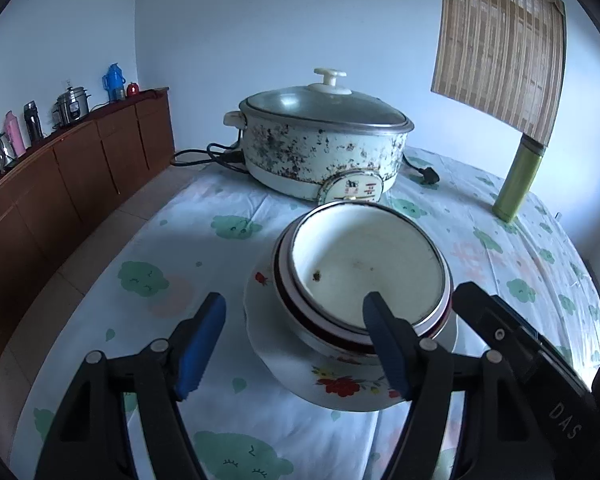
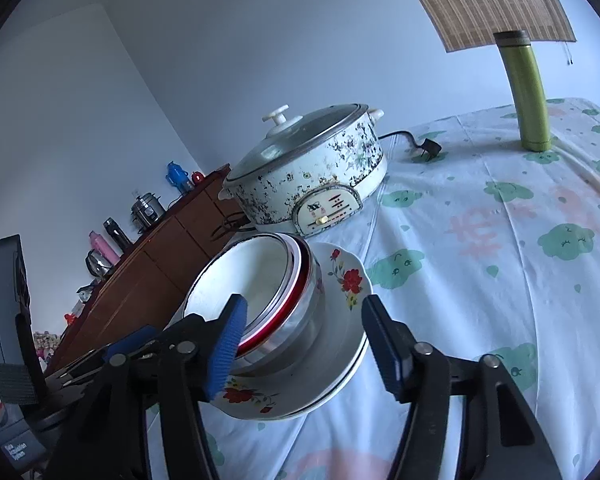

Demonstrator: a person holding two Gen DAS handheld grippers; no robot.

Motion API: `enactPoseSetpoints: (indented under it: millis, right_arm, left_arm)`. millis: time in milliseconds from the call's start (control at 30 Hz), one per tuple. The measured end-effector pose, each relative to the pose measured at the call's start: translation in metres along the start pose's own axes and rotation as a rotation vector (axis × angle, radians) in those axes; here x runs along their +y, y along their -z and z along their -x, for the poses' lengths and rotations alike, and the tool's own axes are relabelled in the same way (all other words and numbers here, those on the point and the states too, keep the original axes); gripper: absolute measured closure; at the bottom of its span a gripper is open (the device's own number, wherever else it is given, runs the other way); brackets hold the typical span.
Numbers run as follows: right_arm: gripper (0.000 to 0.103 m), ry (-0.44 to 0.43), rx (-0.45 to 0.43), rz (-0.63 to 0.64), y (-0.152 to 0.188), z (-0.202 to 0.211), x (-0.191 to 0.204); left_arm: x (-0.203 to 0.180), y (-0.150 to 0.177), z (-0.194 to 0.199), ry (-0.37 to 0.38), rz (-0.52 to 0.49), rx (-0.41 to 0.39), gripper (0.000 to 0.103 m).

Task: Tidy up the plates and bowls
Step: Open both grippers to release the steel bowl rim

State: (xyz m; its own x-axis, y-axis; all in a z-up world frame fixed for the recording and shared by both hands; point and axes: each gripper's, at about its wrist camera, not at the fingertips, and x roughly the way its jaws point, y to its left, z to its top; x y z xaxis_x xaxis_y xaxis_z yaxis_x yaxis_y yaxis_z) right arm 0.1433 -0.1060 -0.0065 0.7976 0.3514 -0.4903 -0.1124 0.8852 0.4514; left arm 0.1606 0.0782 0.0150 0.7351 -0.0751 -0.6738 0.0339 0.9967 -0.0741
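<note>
A white bowl [image 1: 364,264] sits nested in a red-banded bowl [image 1: 296,312], and the stack stands on a floral plate [image 1: 340,388] on the tablecloth. My left gripper [image 1: 296,344] is open just in front of the stack; its right finger overlaps the bowl's near rim and its left finger hangs over bare cloth. In the right wrist view the same bowls [image 2: 260,276] and plate [image 2: 348,280] lie tilted in the picture. My right gripper [image 2: 306,344] is open around the stack's near side, its left pad in front of the bowl rim and its right pad clear of the plate.
An old speckled electric pot [image 1: 320,148] with a lid stands behind the stack, its cord and plug [image 1: 424,174] trailing right. A green flask [image 1: 518,184] stands at the far right. The table edge runs along the left, with a wooden sideboard [image 1: 60,184] beyond.
</note>
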Motion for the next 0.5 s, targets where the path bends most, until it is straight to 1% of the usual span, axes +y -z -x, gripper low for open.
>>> enactPoseSetpoints:
  millis: [67, 133, 167, 233, 467, 500]
  right_arm:
    - [0.039, 0.0, -0.006, 0.004, 0.001, 0.002, 0.001]
    - [0.038, 0.002, -0.011, 0.007, 0.002, 0.005, 0.002]
    - [0.038, 0.004, -0.016, 0.008, 0.003, 0.006, 0.002]
    - [0.038, 0.004, -0.022, 0.013, 0.004, 0.008, 0.003]
    - [0.038, 0.024, -0.065, 0.06, 0.013, 0.019, 0.009]
    - [0.038, 0.027, -0.07, 0.062, 0.014, 0.021, 0.009]
  left_arm:
    - [0.001, 0.002, 0.002, 0.007, 0.005, -0.005, 0.028]
    - [0.003, 0.004, 0.004, 0.013, 0.013, -0.014, 0.024]
    - [0.004, 0.005, 0.005, 0.008, 0.015, -0.017, 0.022]
    - [0.006, 0.008, 0.006, -0.008, 0.02, -0.025, 0.016]
    - [0.01, 0.019, 0.016, -0.039, 0.034, -0.083, 0.009]
    - [0.011, 0.022, 0.018, -0.048, 0.036, -0.098, 0.005]
